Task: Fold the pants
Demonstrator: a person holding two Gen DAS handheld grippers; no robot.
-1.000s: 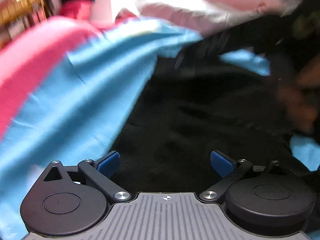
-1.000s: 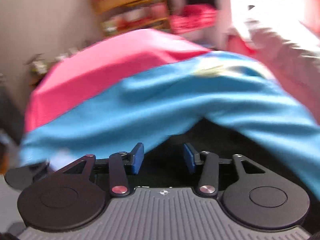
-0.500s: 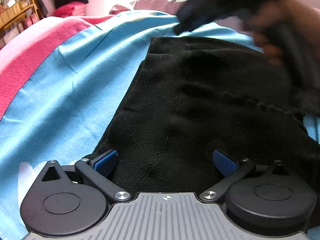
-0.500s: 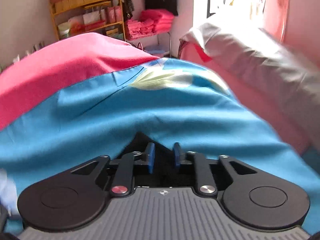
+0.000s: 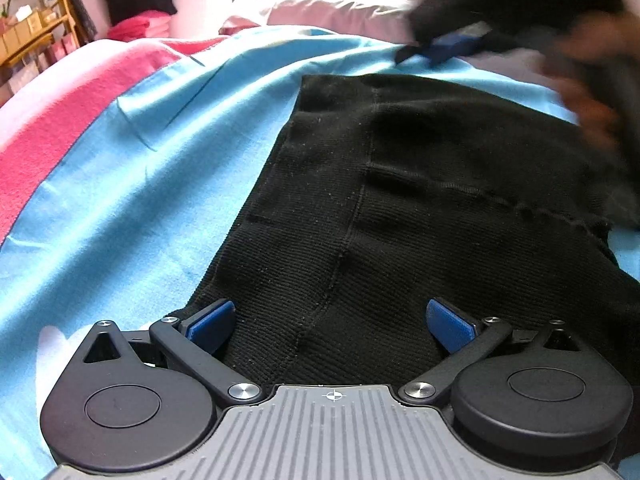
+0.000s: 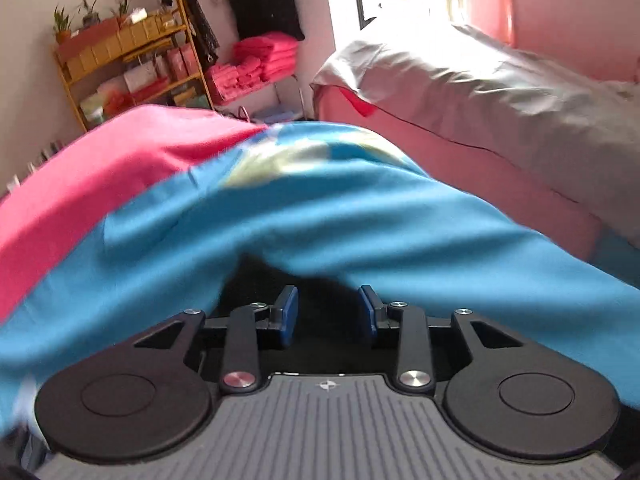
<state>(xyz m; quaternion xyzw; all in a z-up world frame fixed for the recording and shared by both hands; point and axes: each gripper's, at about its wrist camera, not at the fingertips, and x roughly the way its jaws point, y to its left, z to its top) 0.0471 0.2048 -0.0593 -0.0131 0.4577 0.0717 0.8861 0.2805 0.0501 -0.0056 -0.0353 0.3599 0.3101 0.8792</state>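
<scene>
Black ribbed pants (image 5: 420, 200) lie folded flat on a blue sheet (image 5: 160, 184). My left gripper (image 5: 330, 326) is open, low over the near edge of the pants, with nothing between its blue pads. My right gripper (image 5: 448, 50) shows blurred at the far edge of the pants in the left wrist view. In the right wrist view the right gripper (image 6: 329, 312) is open just above a corner of the pants (image 6: 320, 292), holding nothing.
The bed has a pink blanket (image 6: 100, 176) on the left and a grey pillow (image 6: 480, 92) at the back right. A wooden shelf (image 6: 120, 64) and stacked pink towels (image 6: 260, 64) stand beyond the bed.
The right gripper's fingers closed to a narrow gap half a second ago and have now spread apart again. The pants have come to lie flat. The left gripper stays open.
</scene>
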